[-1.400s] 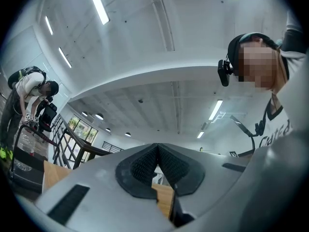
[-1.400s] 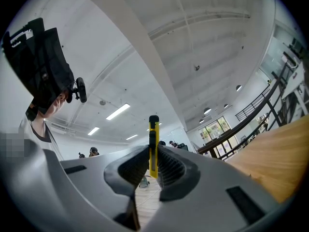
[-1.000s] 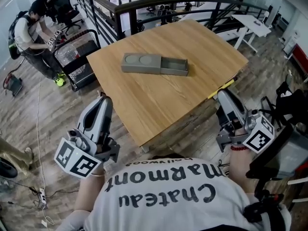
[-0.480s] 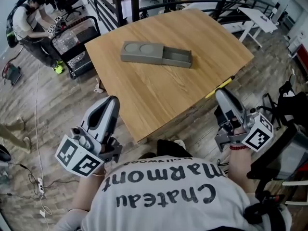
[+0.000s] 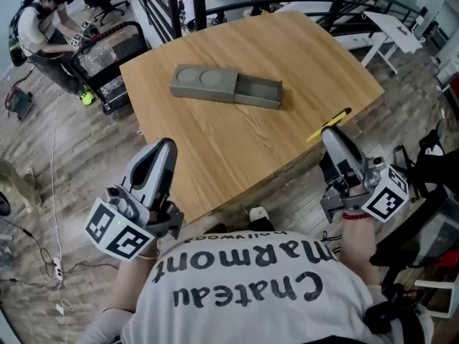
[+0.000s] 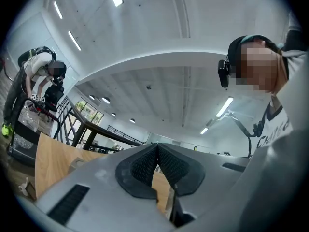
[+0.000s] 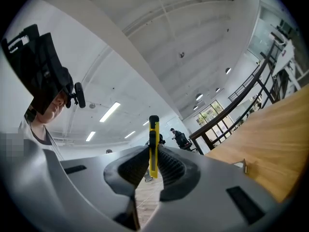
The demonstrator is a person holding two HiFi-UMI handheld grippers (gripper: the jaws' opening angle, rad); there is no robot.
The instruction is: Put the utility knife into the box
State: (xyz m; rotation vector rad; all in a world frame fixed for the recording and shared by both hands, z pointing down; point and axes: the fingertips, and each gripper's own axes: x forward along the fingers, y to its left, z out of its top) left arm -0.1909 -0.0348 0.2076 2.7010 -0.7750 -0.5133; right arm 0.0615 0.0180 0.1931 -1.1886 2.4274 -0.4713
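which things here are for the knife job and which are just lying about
For the job: utility knife, clamped in the right claw; grey box, its tray slid open.
Just about: left claw, shut and empty; cart; white desk.

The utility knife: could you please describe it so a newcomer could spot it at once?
Start at the wooden table and go to its right edge, where the right gripper is shut on a slim stick. That is the utility knife: the only yellow thing, black-tipped, unlike the grey box.
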